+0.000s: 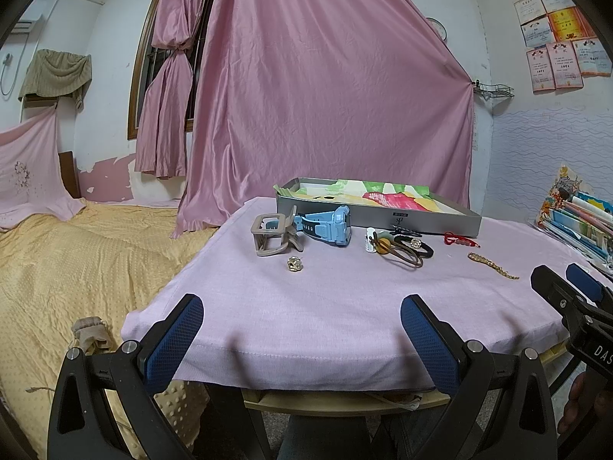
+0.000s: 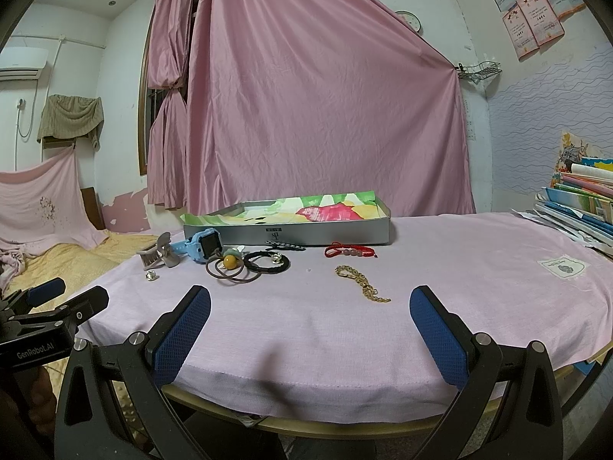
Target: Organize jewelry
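Note:
Jewelry lies on a pink-clothed table [image 1: 325, 306] in front of a grey tray [image 1: 383, 222] lined with colourful paper. From left: a beige hair claw [image 1: 272, 235], a blue watch [image 1: 329, 224], a small gold ring [image 1: 295, 263], brown and black hair ties [image 1: 408, 251], a red cord bracelet [image 1: 459, 240] and a gold chain [image 1: 492, 265]. The chain [image 2: 362, 283], red bracelet [image 2: 348, 251], hair ties [image 2: 245, 264], watch [image 2: 203, 247] and tray [image 2: 291, 230] show in the right wrist view too. My left gripper [image 1: 302, 322] and right gripper [image 2: 310, 312] hover open at the near table edge, holding nothing.
A stack of books and papers [image 2: 578, 207] sits at the table's right side. A bed with a yellow cover [image 1: 76, 253] lies to the left. A pink curtain [image 1: 325, 96] hangs behind the table. A white patch [image 2: 563, 266] marks the cloth on the right.

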